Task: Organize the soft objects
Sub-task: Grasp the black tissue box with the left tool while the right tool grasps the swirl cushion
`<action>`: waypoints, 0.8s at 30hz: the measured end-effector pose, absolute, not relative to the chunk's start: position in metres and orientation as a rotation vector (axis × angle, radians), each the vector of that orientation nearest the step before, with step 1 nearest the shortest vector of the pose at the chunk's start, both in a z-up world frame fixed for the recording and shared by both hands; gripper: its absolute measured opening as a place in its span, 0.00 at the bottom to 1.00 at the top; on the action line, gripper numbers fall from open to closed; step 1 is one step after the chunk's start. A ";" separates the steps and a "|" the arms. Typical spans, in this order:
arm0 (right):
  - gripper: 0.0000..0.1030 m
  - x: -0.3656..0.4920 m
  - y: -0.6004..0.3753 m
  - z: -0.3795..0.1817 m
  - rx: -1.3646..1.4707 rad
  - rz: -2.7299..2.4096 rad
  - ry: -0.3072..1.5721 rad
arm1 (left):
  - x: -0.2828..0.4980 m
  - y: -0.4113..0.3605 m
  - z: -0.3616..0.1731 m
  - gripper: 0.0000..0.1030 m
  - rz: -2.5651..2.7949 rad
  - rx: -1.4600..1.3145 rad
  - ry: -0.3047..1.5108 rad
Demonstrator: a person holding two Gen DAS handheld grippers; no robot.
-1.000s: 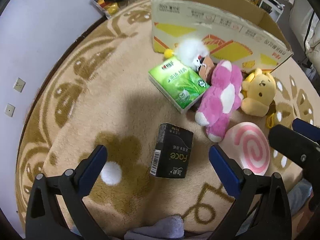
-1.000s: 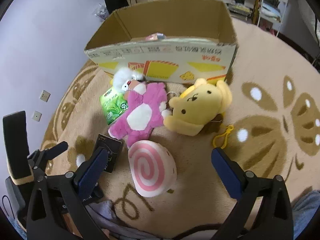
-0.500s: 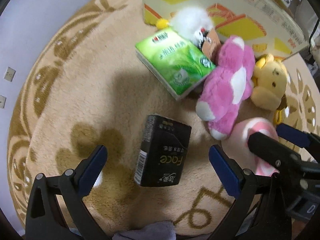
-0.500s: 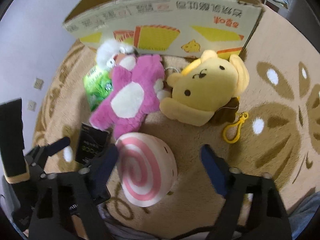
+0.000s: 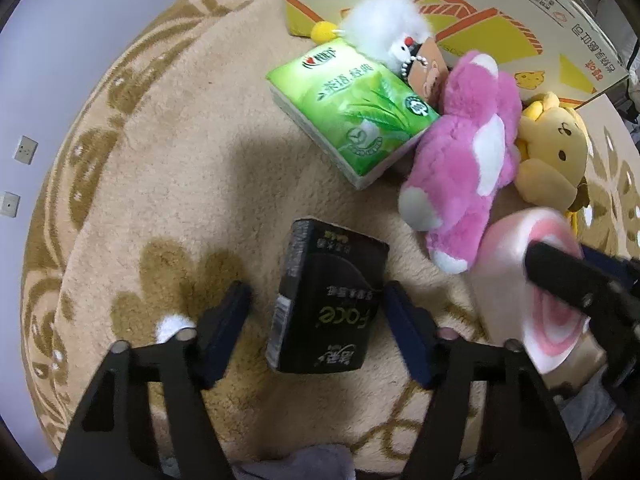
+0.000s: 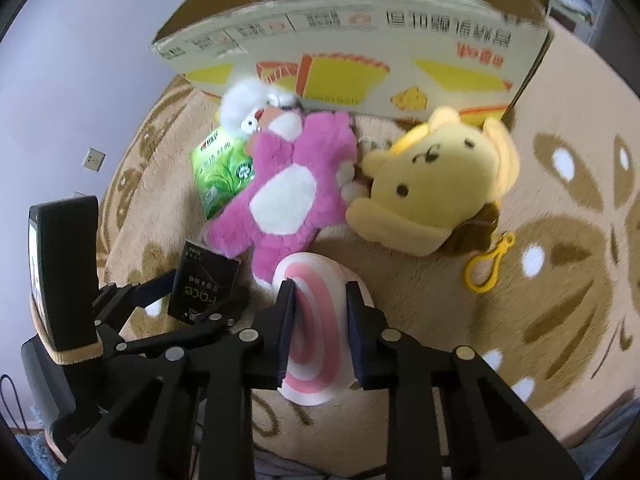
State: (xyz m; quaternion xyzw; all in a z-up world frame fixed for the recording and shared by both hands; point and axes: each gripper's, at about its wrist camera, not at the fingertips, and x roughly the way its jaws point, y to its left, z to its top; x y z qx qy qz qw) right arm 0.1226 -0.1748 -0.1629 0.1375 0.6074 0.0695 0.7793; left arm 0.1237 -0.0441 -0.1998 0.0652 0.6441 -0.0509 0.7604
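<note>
Both grippers have closed in: right gripper [image 6: 320,316] pinches the pink swirl cushion [image 6: 316,320] for boxing, left gripper [image 5: 316,332] brackets the black tissue pack [image 5: 328,300], jaws apart, untouched.

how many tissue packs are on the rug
2. The green tissue pack lies near the cardboard box, partly under the pink plush. The black tissue pack sits between the left hand-held gripper fingers. More may be hidden inside the box.
</note>
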 end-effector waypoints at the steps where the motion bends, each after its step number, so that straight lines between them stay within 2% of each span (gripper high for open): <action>1: 0.24 0.121 -0.178 -0.161 0.288 0.149 1.302 | 0.123 -0.043 -0.198 0.54 -0.111 0.137 1.396; 4: 0.24 0.120 -0.181 -0.152 0.284 0.136 1.268 | 0.119 -0.040 -0.194 0.42 -0.109 0.123 1.376; 12: 0.23 0.117 -0.180 -0.127 0.262 0.157 1.159 | 0.112 -0.036 -0.180 0.41 -0.123 0.118 1.327; 24: 0.23 0.099 -0.184 -0.082 0.250 0.182 0.977 | 0.074 -0.044 -0.117 0.40 -0.118 0.155 1.075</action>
